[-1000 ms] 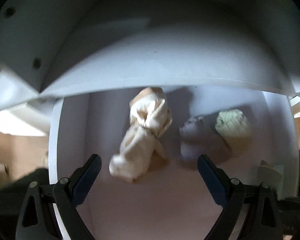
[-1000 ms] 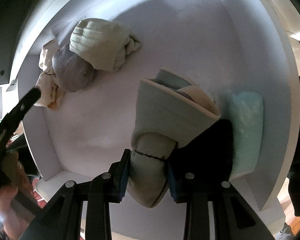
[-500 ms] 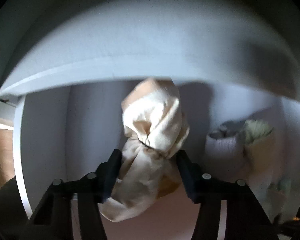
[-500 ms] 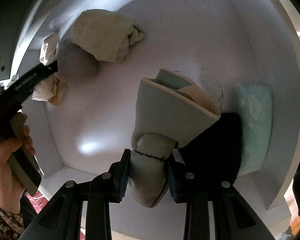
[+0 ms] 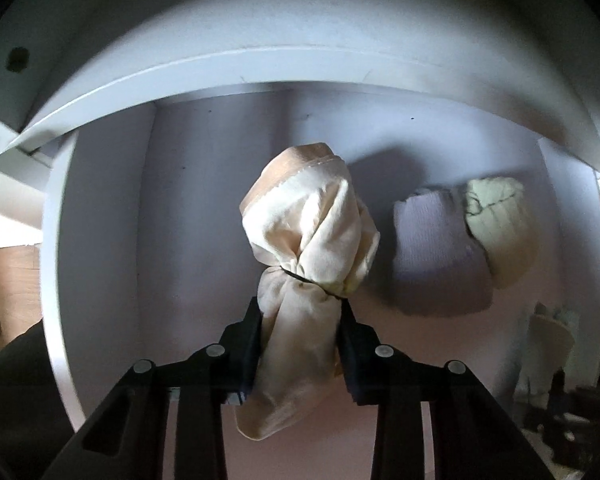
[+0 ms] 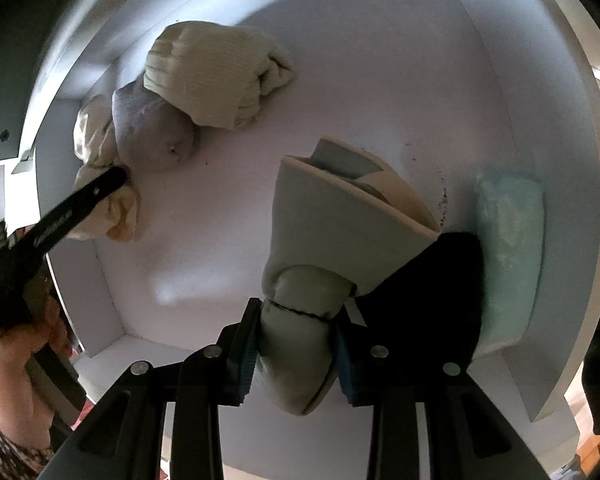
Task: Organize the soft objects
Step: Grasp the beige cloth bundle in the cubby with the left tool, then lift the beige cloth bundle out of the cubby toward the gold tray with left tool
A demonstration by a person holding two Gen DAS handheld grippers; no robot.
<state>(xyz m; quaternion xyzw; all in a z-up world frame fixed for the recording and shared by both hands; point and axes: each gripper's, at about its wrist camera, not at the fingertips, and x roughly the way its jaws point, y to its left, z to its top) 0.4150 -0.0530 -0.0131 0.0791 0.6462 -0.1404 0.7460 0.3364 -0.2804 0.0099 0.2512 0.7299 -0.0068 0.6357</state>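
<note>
Clamped by both jaws of the left gripper is a cream cloth bundle, cinched by a dark thread, inside the white cubby; the right gripper is likewise closed on a smooth grey-beige bundle. Beside the cream bundle, a lavender knit roll is pressed against a ribbed pale-green roll, with bare shelf seen toward the cubby's left wall.

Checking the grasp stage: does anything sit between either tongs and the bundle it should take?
Nothing does. The left tongs are shut on the cream bundle, the right tongs on the grey bundle. The lilac roll and green roll lie off to the side.
</note>
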